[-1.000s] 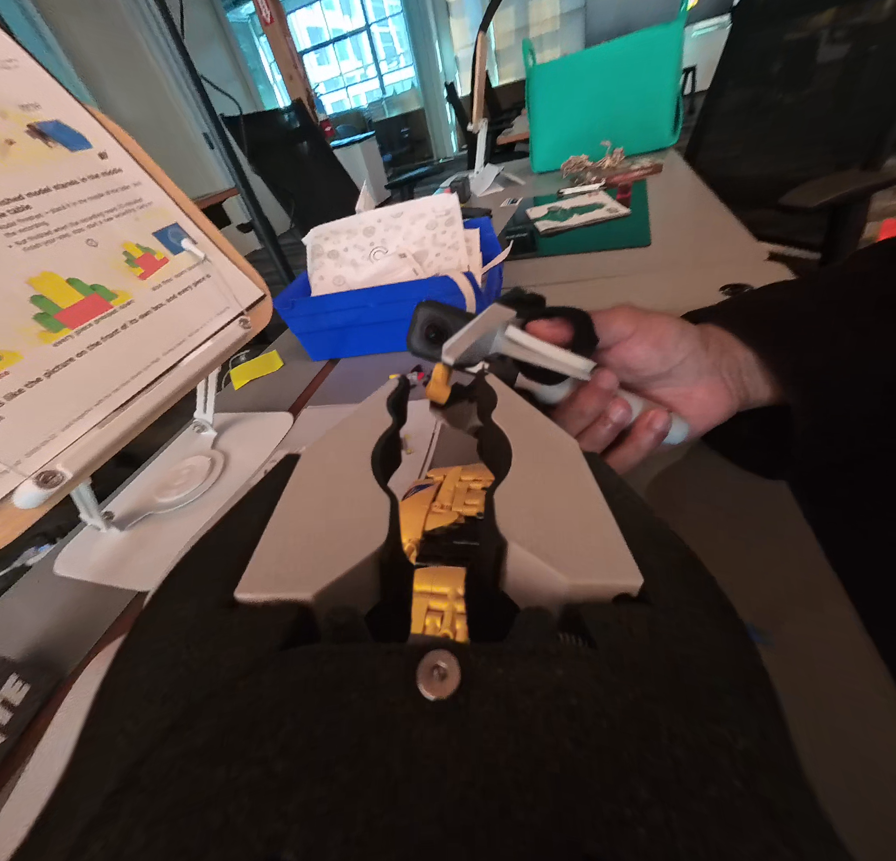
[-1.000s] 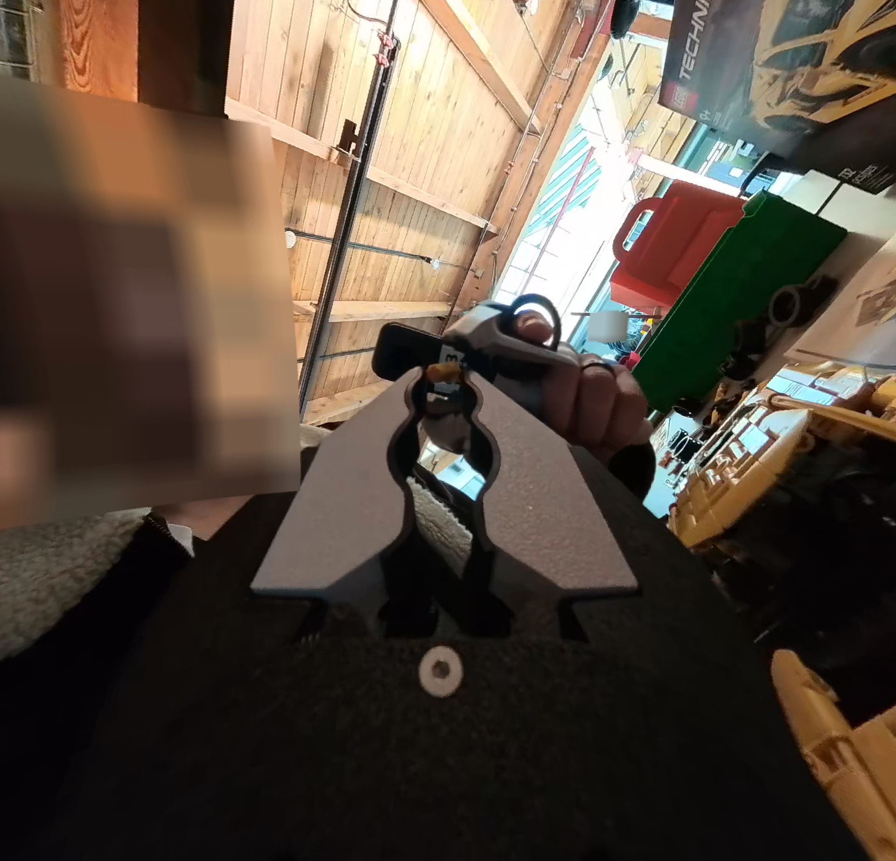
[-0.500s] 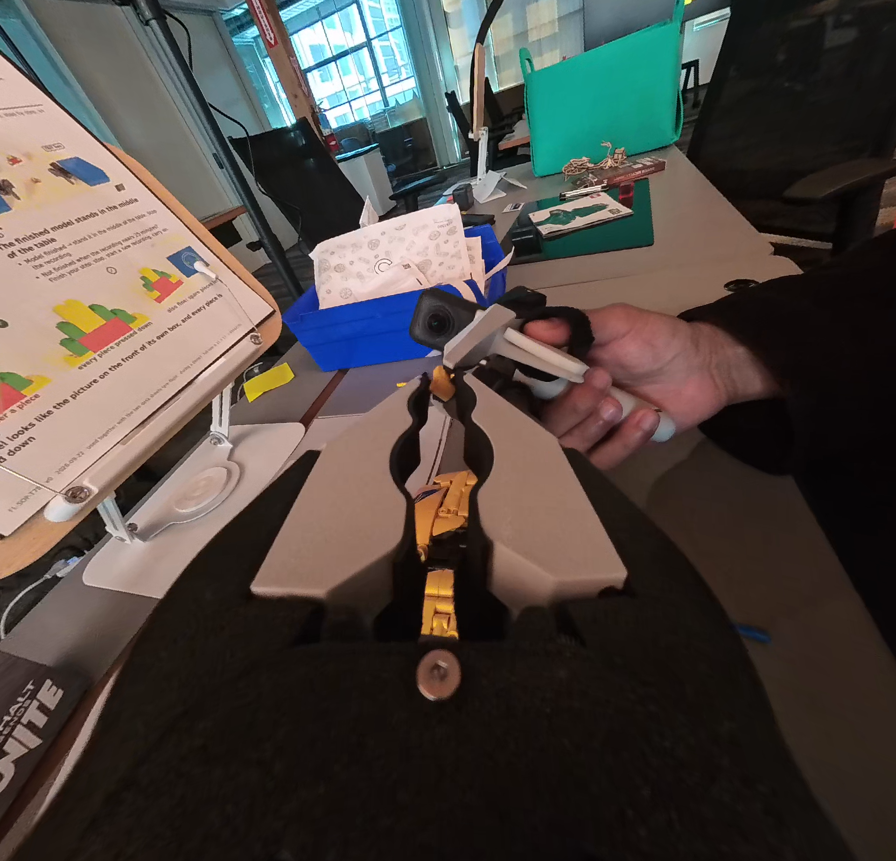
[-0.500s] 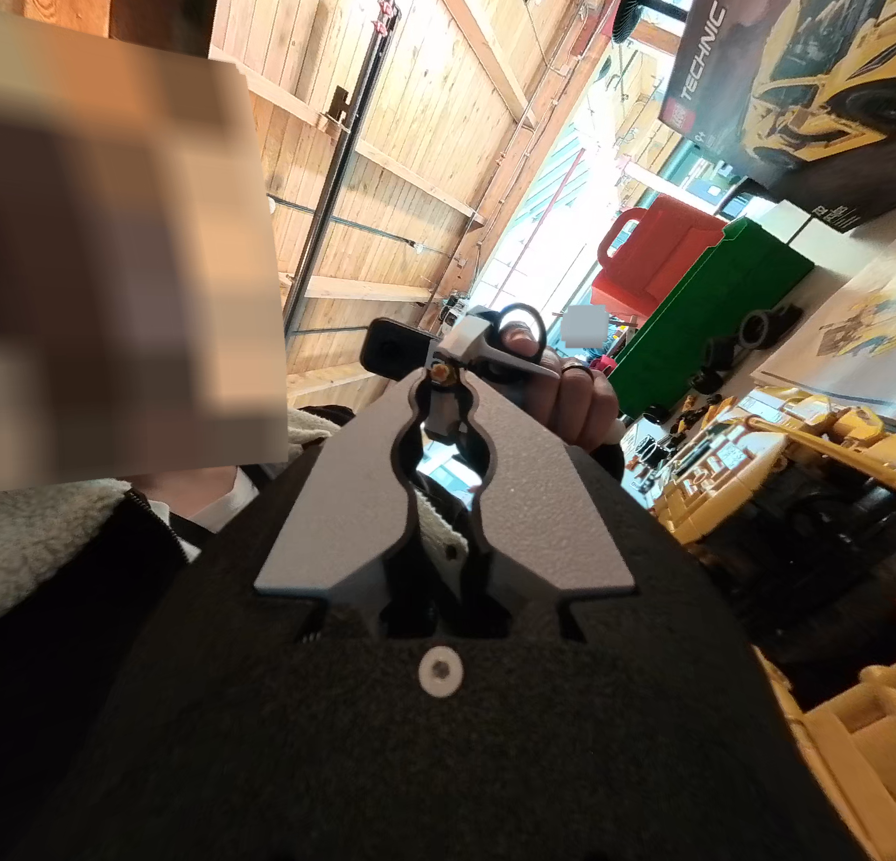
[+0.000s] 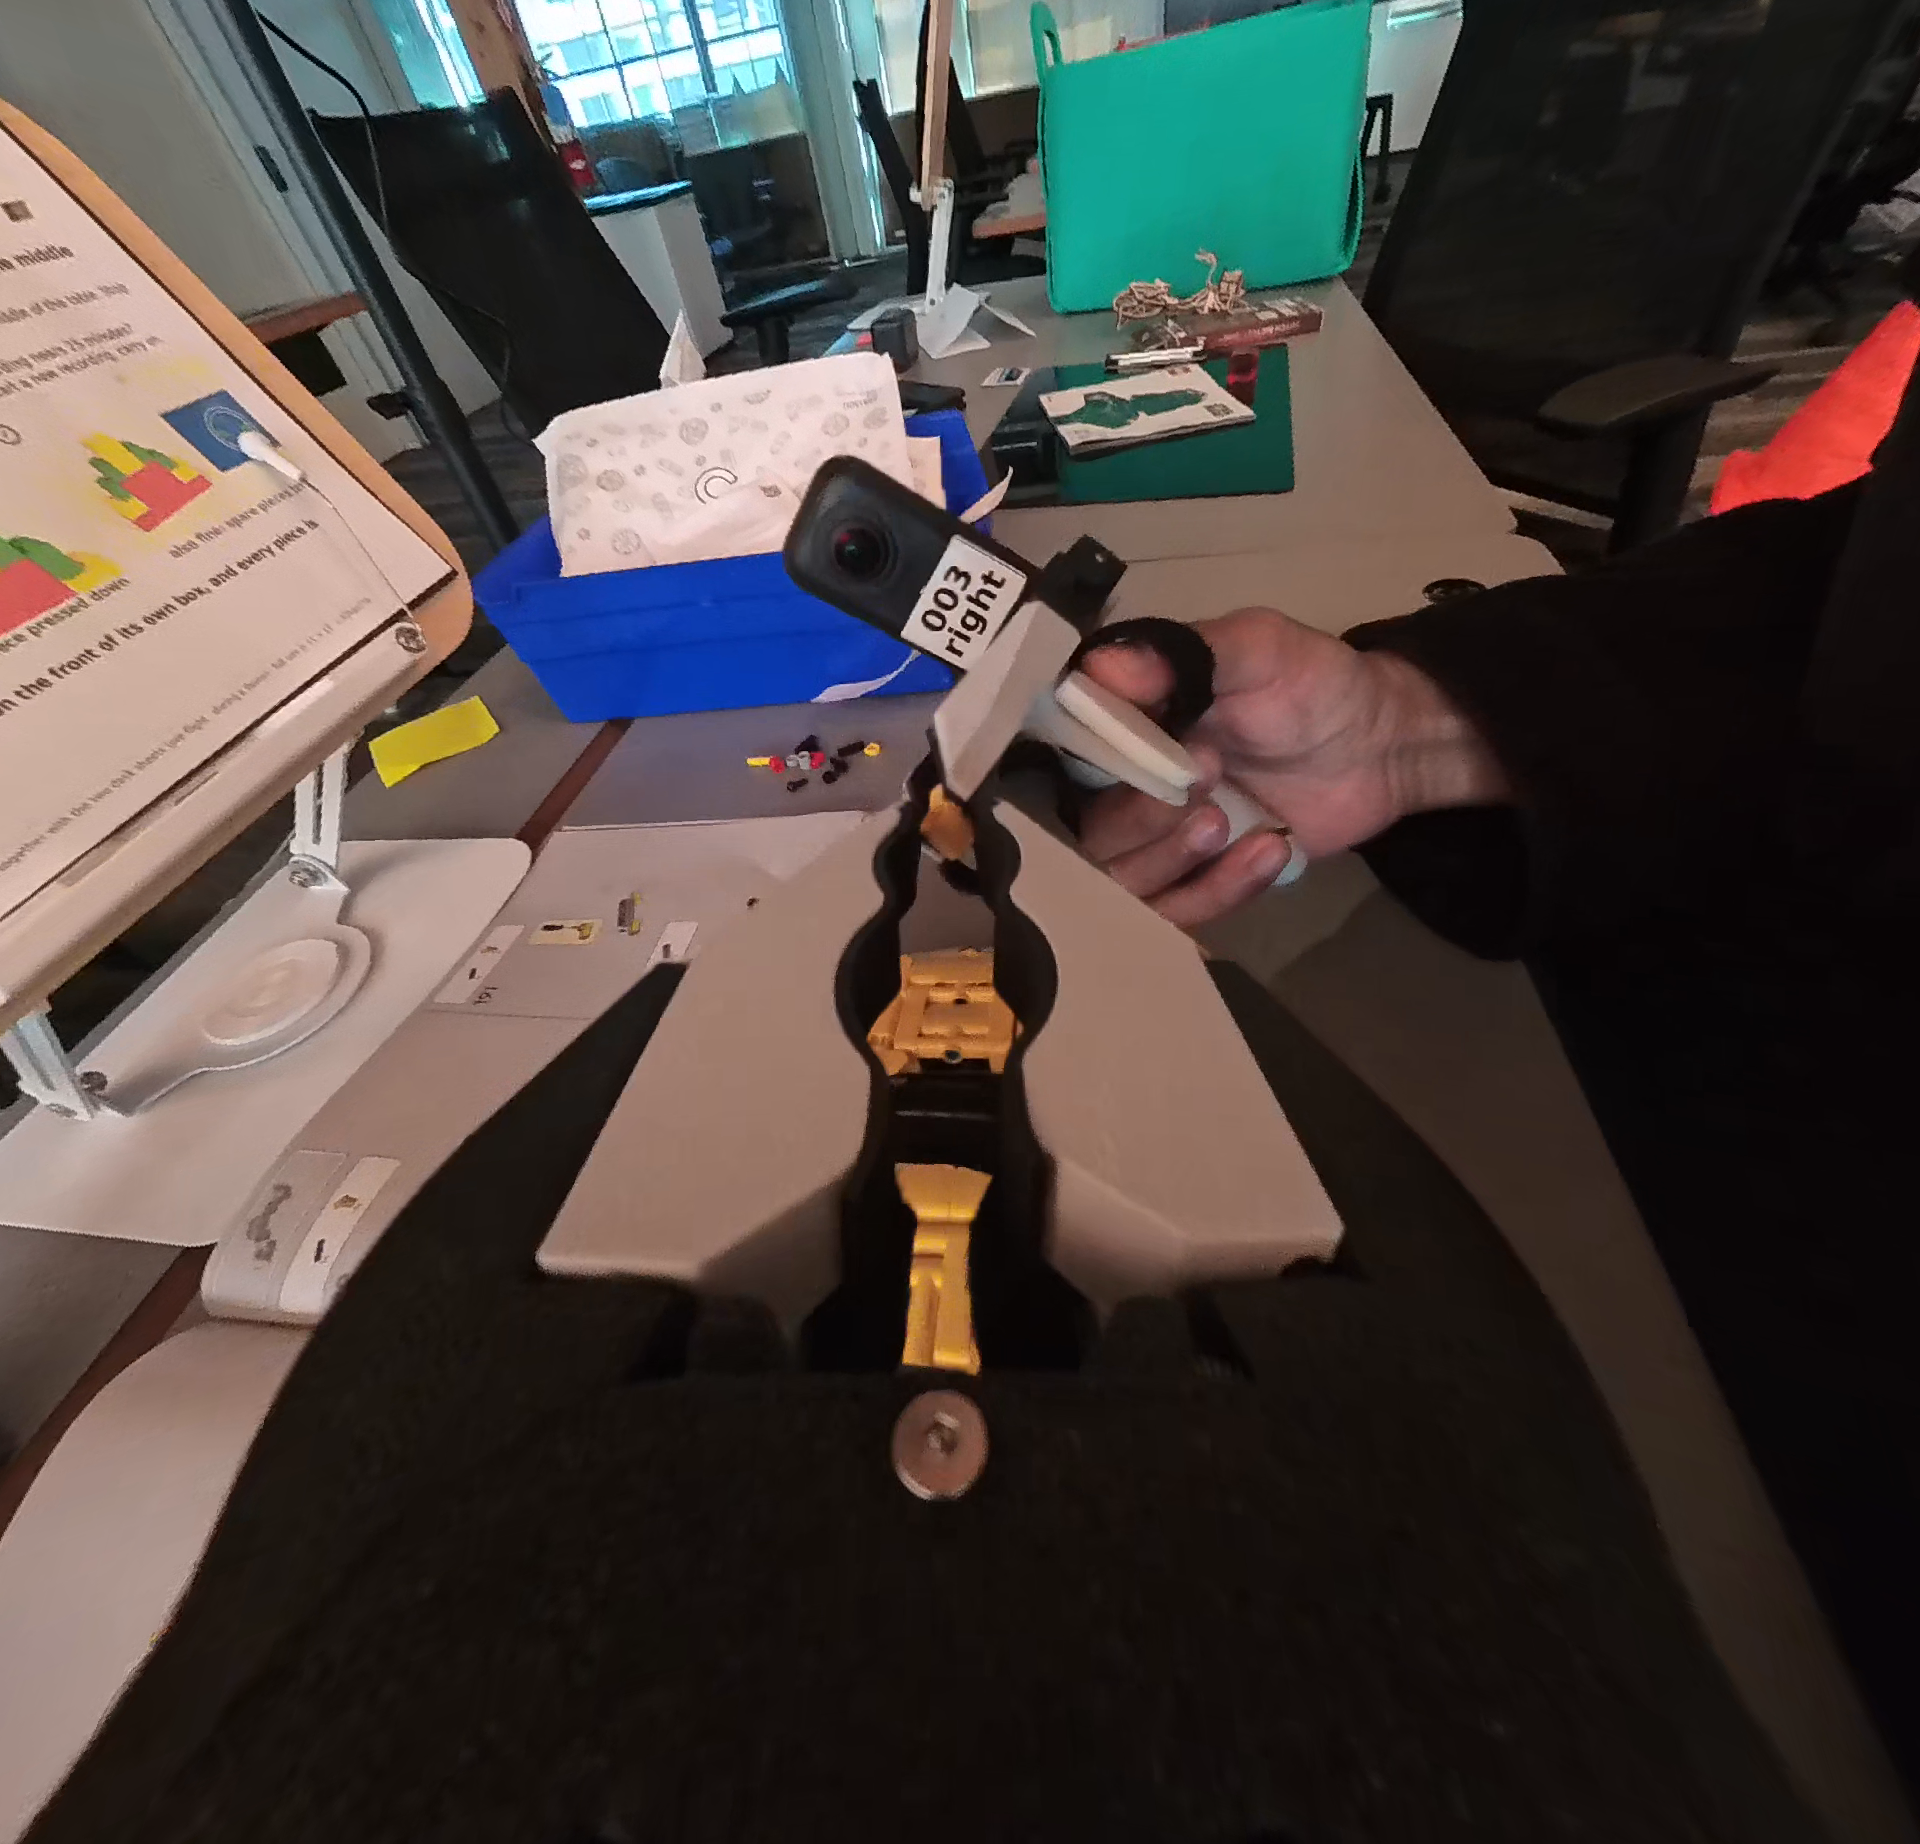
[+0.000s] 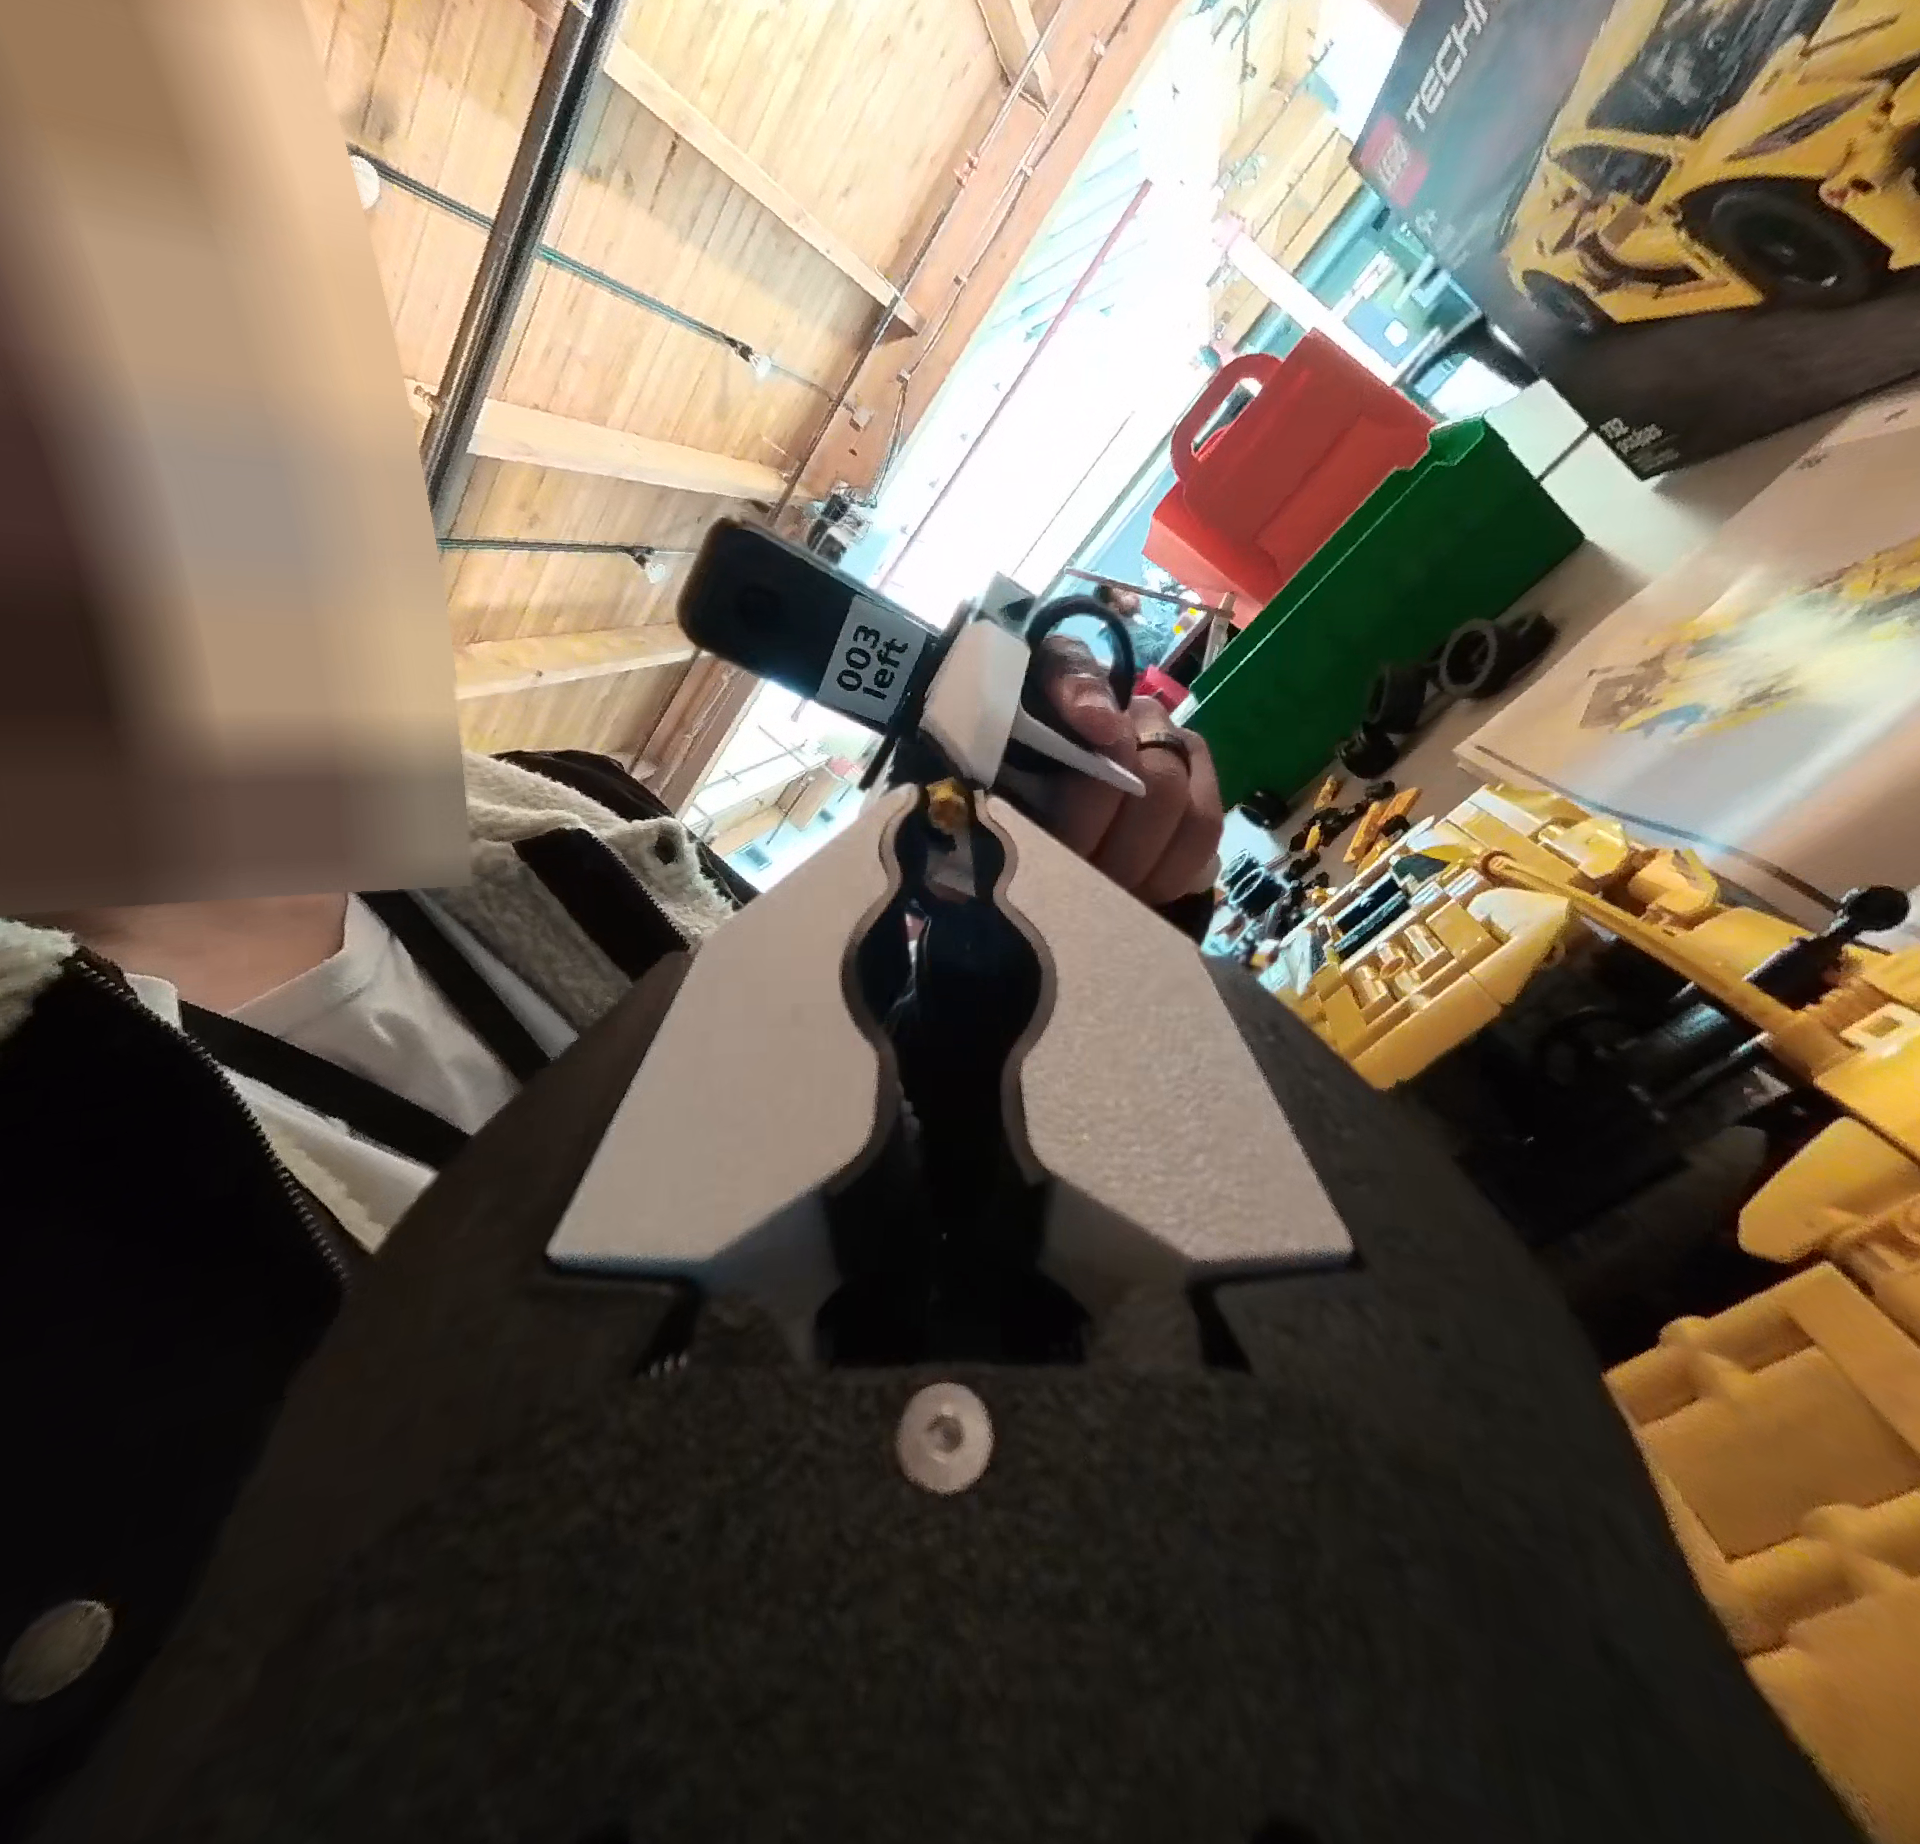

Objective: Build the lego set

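I am holding my left hand-held gripper point(image 5: 948, 826) pinched shut on a small yellow piece point(image 5: 943, 820) at its very tips, raised above the desk point(image 5: 1455, 1046). My right hand-held gripper point(image 6: 948, 805) is meeting it tip to tip, its fingers closing on the same small yellow piece point(image 6: 947, 804), so both are gripping it between them. In the left wrist view my right hand point(image 5: 1278, 766) is wrapping its handle, and in the right wrist view my left hand point(image 6: 1127, 786) is doing the same. Through the gap between my left fingers, a partly built yellow model point(image 5: 943, 1015) is showing on the desk below. Farther out, a cluster of tiny loose pieces point(image 5: 816, 755) is lying on the desk in front of a blue bin point(image 5: 707, 641) stuffed with white paper bags point(image 5: 727, 464). A yellow slip point(image 5: 434, 740) is lying to the left of it, beside a tilted stand holding an instruction sheet point(image 5: 156, 506). At the back, a green bag point(image 5: 1205, 142) is standing upright behind a green mat point(image 5: 1174, 454). In the right wrist view, a larger yellow model point(image 6: 1558, 984) is spreading across the right side, with a green bin point(image 6: 1392, 589), a red bin point(image 6: 1288, 444) and a set box point(image 6: 1683, 153) beyond it.
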### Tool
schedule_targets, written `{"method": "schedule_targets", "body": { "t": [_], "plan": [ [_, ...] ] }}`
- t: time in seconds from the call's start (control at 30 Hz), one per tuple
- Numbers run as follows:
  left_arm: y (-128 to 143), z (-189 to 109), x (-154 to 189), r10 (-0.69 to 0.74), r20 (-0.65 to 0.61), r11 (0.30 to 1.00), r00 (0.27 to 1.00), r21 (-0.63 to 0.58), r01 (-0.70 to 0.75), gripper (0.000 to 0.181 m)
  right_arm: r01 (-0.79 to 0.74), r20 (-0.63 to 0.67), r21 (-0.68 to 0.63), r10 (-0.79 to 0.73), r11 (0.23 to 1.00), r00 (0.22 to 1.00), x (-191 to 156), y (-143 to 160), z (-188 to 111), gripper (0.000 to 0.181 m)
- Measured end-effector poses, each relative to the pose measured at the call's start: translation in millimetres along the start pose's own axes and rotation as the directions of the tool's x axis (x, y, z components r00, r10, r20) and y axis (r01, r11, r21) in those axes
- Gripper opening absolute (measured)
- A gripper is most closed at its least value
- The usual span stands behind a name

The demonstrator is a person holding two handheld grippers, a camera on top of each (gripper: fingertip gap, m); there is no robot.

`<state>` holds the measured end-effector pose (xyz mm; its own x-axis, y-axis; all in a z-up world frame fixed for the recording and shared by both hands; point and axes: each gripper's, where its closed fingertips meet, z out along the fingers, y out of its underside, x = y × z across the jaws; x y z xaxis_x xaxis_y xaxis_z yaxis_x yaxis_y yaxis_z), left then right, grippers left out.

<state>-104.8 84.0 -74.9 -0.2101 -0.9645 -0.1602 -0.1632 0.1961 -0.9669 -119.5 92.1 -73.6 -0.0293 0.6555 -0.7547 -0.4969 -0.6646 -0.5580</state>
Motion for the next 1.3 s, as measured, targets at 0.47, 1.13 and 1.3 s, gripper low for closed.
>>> {"method": "schedule_targets", "body": {
  "t": [0.47, 1.13, 1.3],
  "plan": [
    [34.7, -18.1, 4.0, 0.212, 0.089, 0.936, 0.973, -0.305, -0.176, 0.028, -0.146, -0.020, -0.067, 0.145, 0.987, 0.989, 4.5, 9.1, -0.5, 0.007],
    [18.9, -15.6, 16.7, 0.481, 0.069, 0.809, 0.874, -0.420, -0.412, 0.012, -0.327, 0.041, -0.120, 0.334, 0.937, 0.942, -4.4, 24.2, 7.6, 0.006],
    [12.8, -15.7, 16.6, 0.460, 0.082, 0.831, 0.884, -0.390, -0.396, 0.007, -0.293, 0.072, -0.104, 0.300, 0.951, 0.951, -9.3, 20.2, 8.3, 0.006]
  ]
}}
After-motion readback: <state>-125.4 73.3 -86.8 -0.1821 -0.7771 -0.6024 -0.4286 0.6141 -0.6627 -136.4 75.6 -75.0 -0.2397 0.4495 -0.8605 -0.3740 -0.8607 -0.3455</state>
